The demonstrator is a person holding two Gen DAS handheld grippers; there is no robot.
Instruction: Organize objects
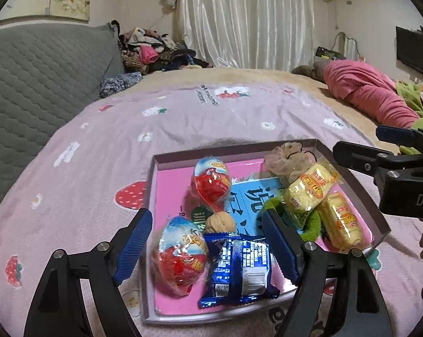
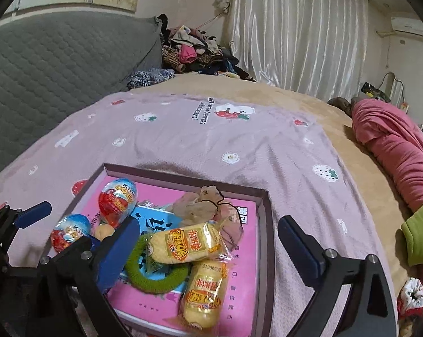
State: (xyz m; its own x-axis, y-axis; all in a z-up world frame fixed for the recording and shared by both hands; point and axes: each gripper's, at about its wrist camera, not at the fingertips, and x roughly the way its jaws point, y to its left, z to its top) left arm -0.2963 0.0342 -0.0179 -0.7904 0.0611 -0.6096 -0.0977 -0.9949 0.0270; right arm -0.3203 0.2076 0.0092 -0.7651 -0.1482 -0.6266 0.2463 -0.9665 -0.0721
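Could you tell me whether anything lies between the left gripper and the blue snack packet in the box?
Nothing visible does. The left gripper has its jaws open, and the blue snack packet lies uncovered in the box, right between them. A wrapped chocolate egg lies tight beside it, also between the jaws.

Snacks fill the shallow box (image 1: 155, 174) beneath the left gripper's (image 1: 206, 241) parted jaws.

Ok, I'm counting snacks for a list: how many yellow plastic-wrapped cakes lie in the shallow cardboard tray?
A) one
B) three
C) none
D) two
D: two yellow plastic-wrapped cakes lie in the shallow cardboard tray, one angled across the green fuzzy ring.
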